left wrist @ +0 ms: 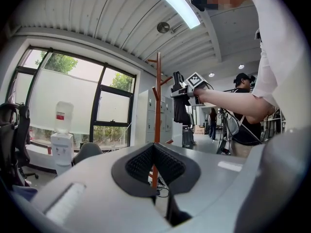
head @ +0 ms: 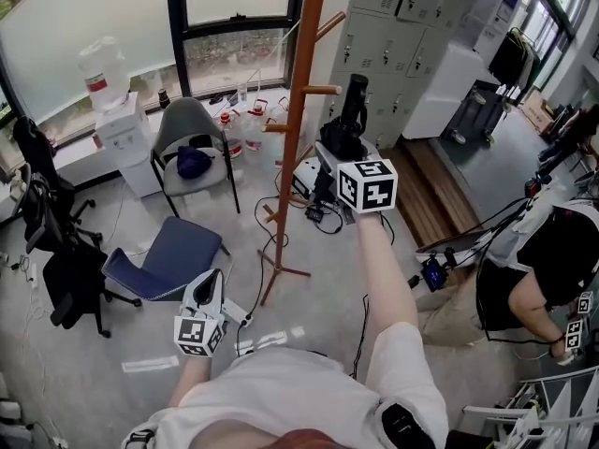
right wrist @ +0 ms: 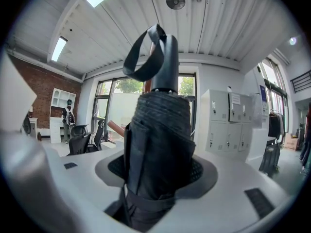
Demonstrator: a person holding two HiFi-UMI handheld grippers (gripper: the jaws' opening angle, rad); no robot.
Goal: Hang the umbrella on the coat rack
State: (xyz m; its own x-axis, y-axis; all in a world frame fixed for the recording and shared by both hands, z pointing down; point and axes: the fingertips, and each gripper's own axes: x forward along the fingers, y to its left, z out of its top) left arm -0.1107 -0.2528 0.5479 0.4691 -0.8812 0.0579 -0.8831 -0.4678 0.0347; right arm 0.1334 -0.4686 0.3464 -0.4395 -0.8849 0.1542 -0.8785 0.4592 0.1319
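Observation:
A tall wooden coat rack point(head: 301, 110) with short pegs stands on the floor ahead of me. My right gripper point(head: 342, 150) is raised just right of its pole and is shut on a folded black umbrella point(head: 350, 110), which stands upright. In the right gripper view the umbrella point(right wrist: 158, 125) fills the space between the pads of the right gripper point(right wrist: 158, 171), and its handle with a strap loop point(right wrist: 143, 57) points up. My left gripper point(head: 211, 283) hangs low at the left, shut and empty. From the left gripper point(left wrist: 154, 166) I see the rack point(left wrist: 158, 106) and the umbrella point(left wrist: 181, 110).
A blue chair point(head: 173, 255) lies left of the rack's feet, with a grey chair point(head: 192, 148) and a water dispenser point(head: 117, 124) behind it by the window. Grey lockers point(head: 402, 45) stand behind the rack. Another person point(head: 533, 279) crouches at right. Cables run across the floor.

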